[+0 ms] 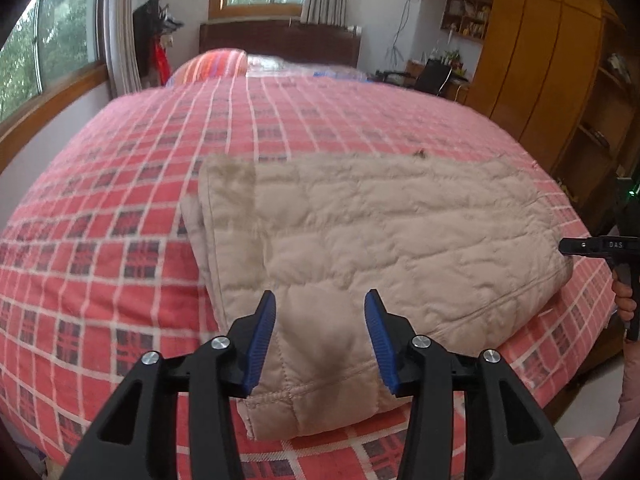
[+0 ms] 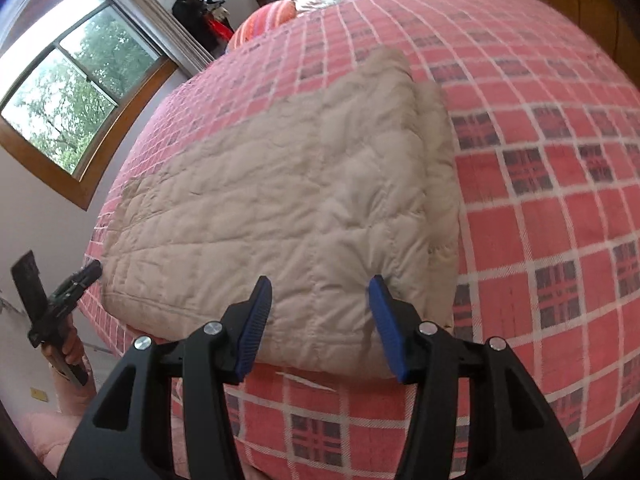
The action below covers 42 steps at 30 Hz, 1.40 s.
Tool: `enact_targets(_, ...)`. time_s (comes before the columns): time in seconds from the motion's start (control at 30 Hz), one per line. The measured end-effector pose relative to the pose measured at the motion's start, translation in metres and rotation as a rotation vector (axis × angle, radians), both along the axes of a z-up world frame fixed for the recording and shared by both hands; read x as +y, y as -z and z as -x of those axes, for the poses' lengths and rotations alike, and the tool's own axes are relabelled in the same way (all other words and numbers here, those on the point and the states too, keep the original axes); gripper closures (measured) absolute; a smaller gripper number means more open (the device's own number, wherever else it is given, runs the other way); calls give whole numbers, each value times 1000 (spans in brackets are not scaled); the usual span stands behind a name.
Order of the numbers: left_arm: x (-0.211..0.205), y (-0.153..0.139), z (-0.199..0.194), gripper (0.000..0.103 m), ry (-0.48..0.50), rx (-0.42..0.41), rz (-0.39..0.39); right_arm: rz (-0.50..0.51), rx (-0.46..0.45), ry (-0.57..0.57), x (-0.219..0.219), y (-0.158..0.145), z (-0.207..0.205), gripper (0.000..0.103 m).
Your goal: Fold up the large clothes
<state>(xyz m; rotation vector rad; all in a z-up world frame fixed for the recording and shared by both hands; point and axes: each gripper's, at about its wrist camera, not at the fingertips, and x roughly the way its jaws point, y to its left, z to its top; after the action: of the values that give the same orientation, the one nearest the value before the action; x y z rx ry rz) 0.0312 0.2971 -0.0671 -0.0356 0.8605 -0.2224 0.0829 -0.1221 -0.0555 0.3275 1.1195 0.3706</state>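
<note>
A beige quilted jacket [image 1: 360,248] lies folded into a thick rectangle on the red plaid bed [image 1: 100,208]. My left gripper [image 1: 320,304] hovers open over the jacket's near corner, blue pads apart, nothing between them. In the right wrist view the same jacket [image 2: 288,208] fills the middle, and my right gripper [image 2: 320,292] stands open just above its near edge, empty. The right gripper [image 1: 592,246] also shows at the jacket's right end in the left wrist view. The left gripper [image 2: 80,276] appears at the left end in the right wrist view, held by a hand.
The plaid bedspread [image 2: 540,200] spreads around the jacket. A striped pillow [image 1: 216,64] and a dark headboard [image 1: 280,40] are at the far end. Windows [image 1: 48,48] line the left wall. A wooden wardrobe [image 1: 540,72] stands to the right.
</note>
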Motion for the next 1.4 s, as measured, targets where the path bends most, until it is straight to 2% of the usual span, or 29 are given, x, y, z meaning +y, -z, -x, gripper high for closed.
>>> enact_targets(0.17, 8, 26, -11, 56, 0, 66, 39, -28, 24, -7, -2, 17, -3, 52)
enact_targets(0.3, 10, 30, -14, 56, -3, 85, 46, 2, 17, -19, 5, 19, -3, 52)
enact_targets(0.43, 2, 16, -19, 55, 6, 91, 29, -16, 6, -19, 5, 11, 1, 51)
enact_targets(0.53, -9, -1, -25, 53, 53, 101, 52, -34, -22, -29, -2, -2, 12, 47)
enact_targets(0.6, -23, -15, -33, 49, 100, 105, 69, -32, -45, -39, -6, -12, 17, 40)
enact_targets(0.73, -68, -47, -56, 39, 215, 117, 84, -6, -84, -21, -21, -35, 29, 32)
enact_targets(0.83, -113, -67, -82, 34, 337, 172, 112, 3, -74, -4, -34, -39, 30, 30)
enact_targets(0.9, -146, -77, -99, 32, 397, 185, 81, 2, -49, -9, -41, -34, 29, 29)
enact_targets(0.97, -189, -83, -120, 32, 461, 193, 17, 7, -34, -11, -45, -29, 30, 29)
enact_targets(1.07, -241, -80, -146, 32, 509, 225, -39, 8, -5, -4, -54, -16, 30, 29)
enact_targets(1.17, -279, -70, -166, 32, 540, 291, -44, -9, 23, 7, -63, -6, 29, 28)
enact_targets(1.4, -357, -30, -213, 31, 553, 394, -119, -49, 67, -4, -66, 15, 27, 25)
